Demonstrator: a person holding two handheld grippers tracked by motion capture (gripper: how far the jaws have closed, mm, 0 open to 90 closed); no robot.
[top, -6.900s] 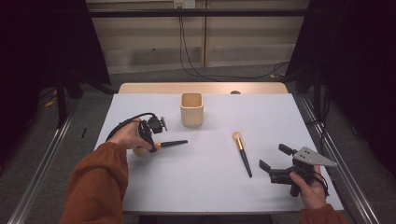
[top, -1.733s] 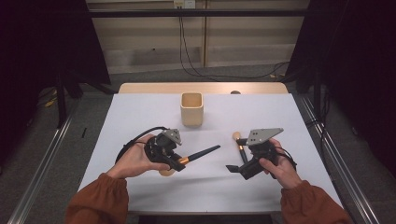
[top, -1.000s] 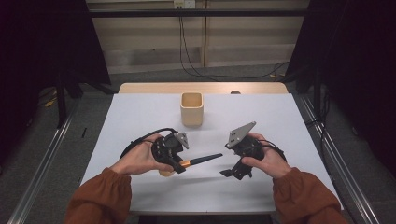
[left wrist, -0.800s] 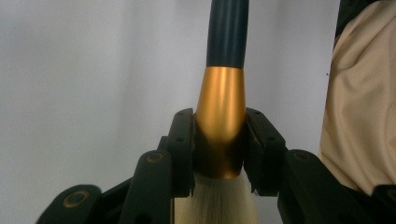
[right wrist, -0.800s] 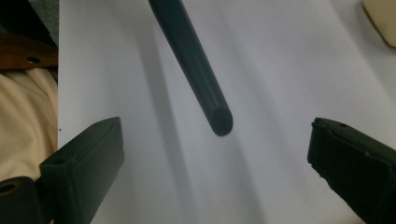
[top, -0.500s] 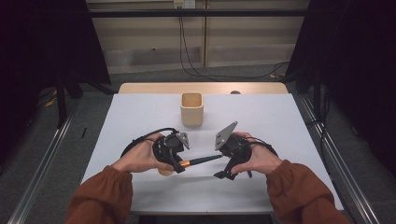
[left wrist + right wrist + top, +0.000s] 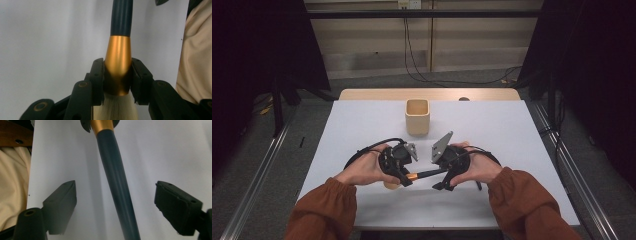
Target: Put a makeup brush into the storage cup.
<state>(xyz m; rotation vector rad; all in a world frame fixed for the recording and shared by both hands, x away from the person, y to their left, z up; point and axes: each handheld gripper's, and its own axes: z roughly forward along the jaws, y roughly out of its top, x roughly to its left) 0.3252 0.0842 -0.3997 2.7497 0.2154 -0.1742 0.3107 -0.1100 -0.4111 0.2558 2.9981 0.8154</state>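
Since half a second ago the right gripper [image 7: 443,175] has slid in toward the left gripper [image 7: 404,174], so a handover looks close. Left one's clamped on the gold ferrule [image 7: 117,63] of the makeup brush [image 7: 426,174], which hangs just in front of the wooden cup [image 7: 417,116], long axis left-right, handle pointing right between the right gripper's wide-open, empty jaws, not gripped yet
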